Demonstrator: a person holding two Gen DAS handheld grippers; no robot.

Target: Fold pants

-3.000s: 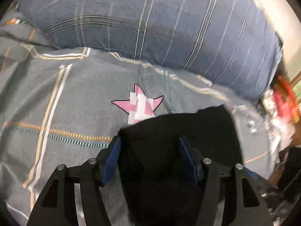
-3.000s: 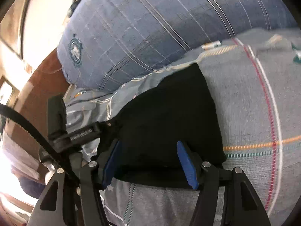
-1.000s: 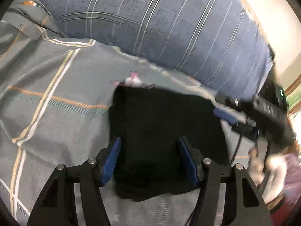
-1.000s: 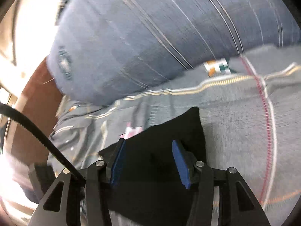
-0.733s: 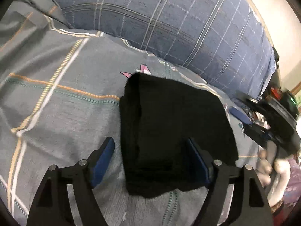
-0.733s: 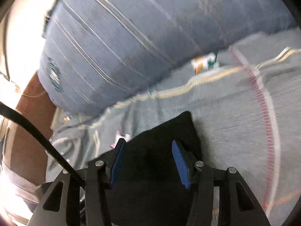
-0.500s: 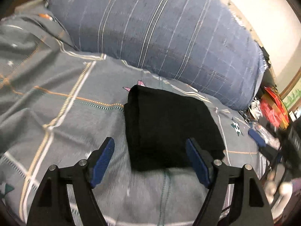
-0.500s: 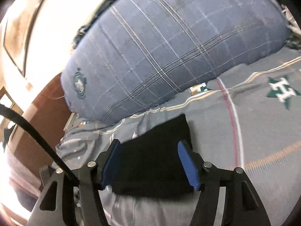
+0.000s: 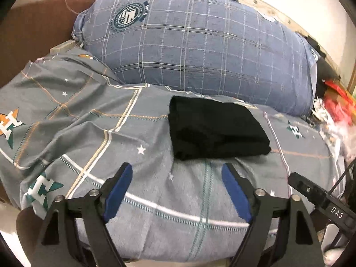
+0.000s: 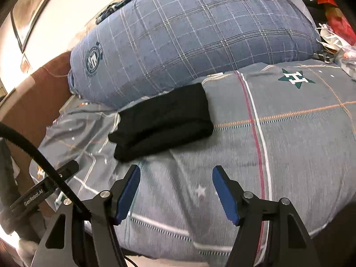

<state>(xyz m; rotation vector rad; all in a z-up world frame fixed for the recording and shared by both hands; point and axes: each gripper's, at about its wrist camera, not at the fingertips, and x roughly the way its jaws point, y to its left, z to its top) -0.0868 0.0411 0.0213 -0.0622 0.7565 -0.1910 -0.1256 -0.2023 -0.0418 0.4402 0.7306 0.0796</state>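
Observation:
The black pants (image 9: pixel 213 129) lie folded into a compact rectangle on the grey patterned bedsheet (image 9: pixel 155 189), just in front of the blue plaid pillow. They also show in the right wrist view (image 10: pixel 162 118). My left gripper (image 9: pixel 176 189) is open and empty, held back from the near edge of the pants. My right gripper (image 10: pixel 175 191) is open and empty too, pulled back over the bare sheet. Part of the right gripper's body (image 9: pixel 320 198) shows at the lower right of the left wrist view.
A large blue plaid pillow (image 9: pixel 200 44) lies along the back. A brown headboard (image 9: pixel 29 26) stands at the left. Red and white clutter (image 9: pixel 336 109) sits at the far right beside the bed. The near edge of the bed (image 9: pixel 155 255) is below my grippers.
Both grippers have let go of the pants, opened wider and pulled back toward the near edge of the bed. The folded pants stay lying on the sheet.

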